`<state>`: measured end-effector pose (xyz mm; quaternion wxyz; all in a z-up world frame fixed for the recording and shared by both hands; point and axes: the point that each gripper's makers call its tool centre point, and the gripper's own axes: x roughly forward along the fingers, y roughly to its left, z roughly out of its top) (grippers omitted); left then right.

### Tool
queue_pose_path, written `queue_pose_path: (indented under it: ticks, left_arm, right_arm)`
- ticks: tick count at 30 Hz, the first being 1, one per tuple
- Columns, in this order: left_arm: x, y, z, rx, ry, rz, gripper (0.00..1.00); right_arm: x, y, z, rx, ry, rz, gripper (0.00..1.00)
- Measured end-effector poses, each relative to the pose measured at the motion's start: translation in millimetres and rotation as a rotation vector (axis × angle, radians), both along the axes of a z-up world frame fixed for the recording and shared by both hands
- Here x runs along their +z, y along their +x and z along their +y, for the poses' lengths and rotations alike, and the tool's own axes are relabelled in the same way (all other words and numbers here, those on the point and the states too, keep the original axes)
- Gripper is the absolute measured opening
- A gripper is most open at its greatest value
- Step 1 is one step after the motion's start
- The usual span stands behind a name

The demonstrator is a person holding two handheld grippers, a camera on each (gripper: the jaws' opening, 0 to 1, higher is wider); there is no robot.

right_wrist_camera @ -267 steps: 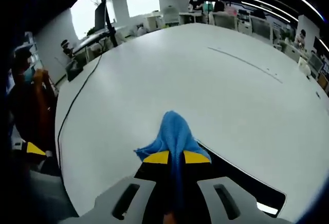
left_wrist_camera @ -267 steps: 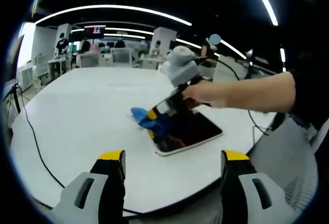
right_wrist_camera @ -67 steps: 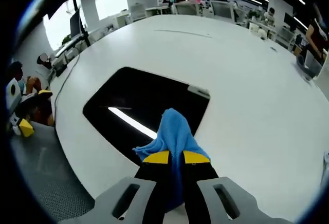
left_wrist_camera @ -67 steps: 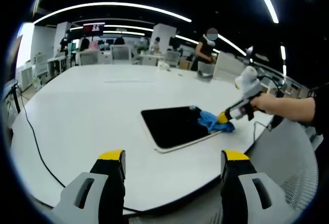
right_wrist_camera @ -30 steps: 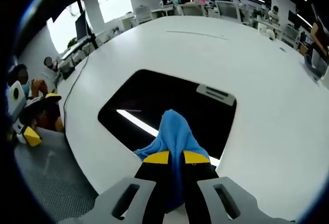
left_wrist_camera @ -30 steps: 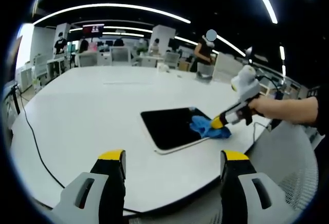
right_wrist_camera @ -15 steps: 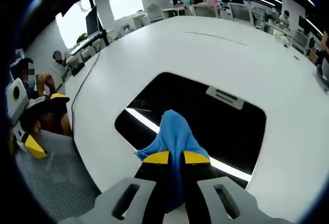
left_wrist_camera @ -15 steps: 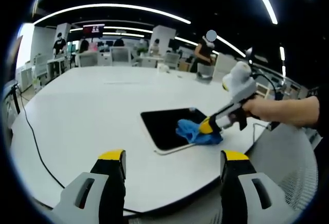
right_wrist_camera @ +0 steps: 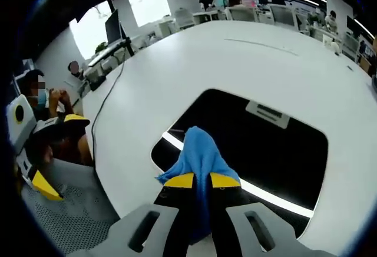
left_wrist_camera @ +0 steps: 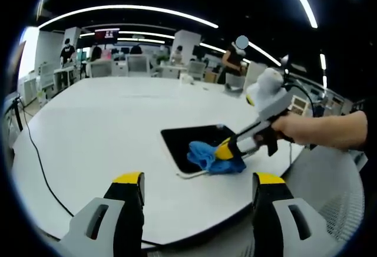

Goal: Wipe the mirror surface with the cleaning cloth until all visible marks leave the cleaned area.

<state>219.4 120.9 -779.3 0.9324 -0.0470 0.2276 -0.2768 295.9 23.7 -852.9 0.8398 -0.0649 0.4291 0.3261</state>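
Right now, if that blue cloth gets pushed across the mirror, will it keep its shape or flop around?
The blue cloth probably flops: it bunches and droops out of the shut right gripper. It looks light and soft, likely to drag and fold on the mirror rather than slide flat.

The blue cloth (right_wrist_camera: 199, 151) covers the mirror (right_wrist_camera: 265, 145) just ahead of the fingers (right_wrist_camera: 182, 181); any marks there are hidden.

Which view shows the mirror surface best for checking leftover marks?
The right gripper view: the mirror looms large and close beyond the cloth. The left gripper view shows the mirror small, distant, partly covered by cloth.
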Motion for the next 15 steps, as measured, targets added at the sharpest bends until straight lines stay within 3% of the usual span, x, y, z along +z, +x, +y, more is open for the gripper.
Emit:
queue_pose_path:
  ticks: [15]
  left_arm:
    - [0.8,0.5,1.2,0.01,-0.002,-0.006,0.74]
  right_arm:
    - [-0.4,-0.1,32.0,0.058,0.016,-0.005,0.03]
